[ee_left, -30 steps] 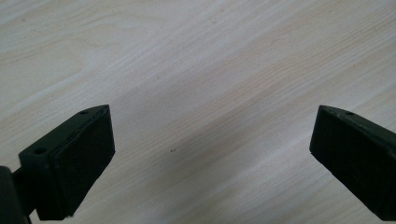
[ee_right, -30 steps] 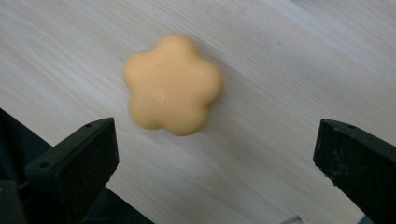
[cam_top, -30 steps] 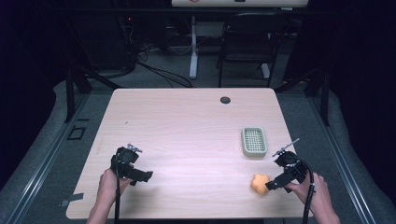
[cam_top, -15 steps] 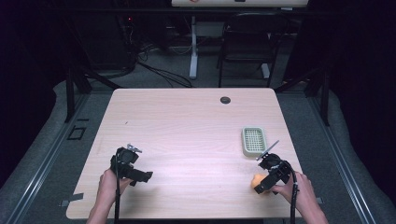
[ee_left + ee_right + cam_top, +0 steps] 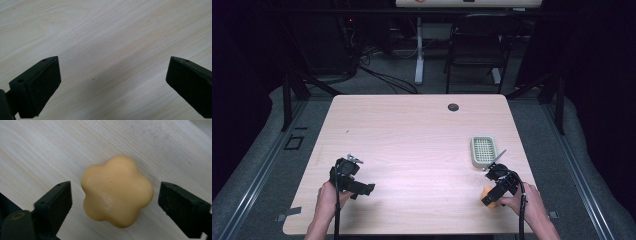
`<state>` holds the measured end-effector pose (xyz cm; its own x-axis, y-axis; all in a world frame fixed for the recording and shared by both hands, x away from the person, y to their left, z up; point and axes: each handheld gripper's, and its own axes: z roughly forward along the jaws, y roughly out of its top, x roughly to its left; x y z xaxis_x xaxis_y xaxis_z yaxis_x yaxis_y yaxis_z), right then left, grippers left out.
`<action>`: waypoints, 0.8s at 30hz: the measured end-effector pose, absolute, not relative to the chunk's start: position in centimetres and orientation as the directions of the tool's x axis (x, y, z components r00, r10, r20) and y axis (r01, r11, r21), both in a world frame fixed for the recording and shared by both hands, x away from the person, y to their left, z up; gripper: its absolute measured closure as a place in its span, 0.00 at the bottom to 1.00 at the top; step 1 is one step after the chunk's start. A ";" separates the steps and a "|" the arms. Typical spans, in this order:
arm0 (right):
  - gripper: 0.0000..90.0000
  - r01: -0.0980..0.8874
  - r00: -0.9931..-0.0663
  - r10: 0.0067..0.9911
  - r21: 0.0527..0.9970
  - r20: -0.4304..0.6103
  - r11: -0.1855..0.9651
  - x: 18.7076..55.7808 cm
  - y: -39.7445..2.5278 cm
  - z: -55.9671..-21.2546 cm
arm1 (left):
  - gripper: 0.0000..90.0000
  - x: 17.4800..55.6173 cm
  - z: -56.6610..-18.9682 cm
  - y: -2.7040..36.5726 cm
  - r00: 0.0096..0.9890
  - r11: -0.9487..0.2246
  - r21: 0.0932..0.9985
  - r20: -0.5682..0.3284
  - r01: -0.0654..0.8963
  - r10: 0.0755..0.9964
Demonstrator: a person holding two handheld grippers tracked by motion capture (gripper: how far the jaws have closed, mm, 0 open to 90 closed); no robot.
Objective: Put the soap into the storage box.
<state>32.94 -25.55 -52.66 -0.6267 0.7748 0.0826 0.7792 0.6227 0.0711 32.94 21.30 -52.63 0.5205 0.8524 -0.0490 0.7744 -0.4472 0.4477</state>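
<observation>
Straddling the orange soap (image 5: 117, 191), right gripper (image 5: 113, 202) near green tray (image 5: 483, 151).

No text, label, brand, number or sign can be read in any of the views. The wooden table (image 5: 412, 140) shows plain grain without markings, and the orange flower-shaped soap (image 5: 117, 191) carries no stamp or lettering. At the very top of the high view a white board (image 5: 467, 2) has a small reddish mark on it, too small and cut off to read.
</observation>
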 end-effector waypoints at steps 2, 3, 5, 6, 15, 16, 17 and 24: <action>0.16 0.810 -0.586 0.804 0.124 0.105 0.574 32.6 -25.3 -53.2 | 0.00 32.9 -52.6 21.3 0.522 -0.449 0.446 -0.048 0.775 0.852; 0.17 0.802 -0.596 0.798 0.105 0.090 0.588 32.7 -25.3 -53.2 | 0.00 32.9 -52.6 21.3 0.522 -0.449 0.445 -0.049 0.775 0.852; 0.18 0.806 -0.590 0.803 0.109 0.088 0.581 32.8 -25.2 -53.4 | 0.00 32.9 -52.7 21.3 0.520 -0.448 0.447 -0.047 0.774 0.853; 0.18 0.806 -0.590 0.803 0.109 0.088 0.581 32.8 -25.2 -53.4 | 0.00 32.9 -52.6 21.3 0.519 -0.447 0.448 -0.045 0.774 0.853; 0.28 0.797 -0.604 0.793 0.058 0.081 0.601 33.2 -25.1 -53.9 | 0.00 32.8 -52.4 21.4 0.507 -0.436 0.467 -0.031 0.769 0.861; 0.28 0.793 -0.610 0.789 0.055 0.077 0.607 33.2 -25.1 -53.9 | 0.00 32.8 -52.4 21.5 0.509 -0.437 0.466 -0.032 0.769 0.860; 0.28 0.801 -0.598 0.798 0.069 0.079 0.594 33.1 -25.0 -54.1 | 0.00 32.8 -52.5 21.4 0.507 -0.435 0.465 -0.035 0.771 0.861; 0.28 0.801 -0.599 0.798 0.051 0.073 0.597 33.2 -24.8 -54.2 | 0.00 32.7 -52.4 21.5 0.509 -0.437 0.466 -0.033 0.769 0.860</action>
<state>33.19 -24.81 -54.23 -0.5988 0.7975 0.0731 0.8009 0.5967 0.0506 32.74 21.49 -52.44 0.5092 0.8600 -0.0335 0.7693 -0.4374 0.4657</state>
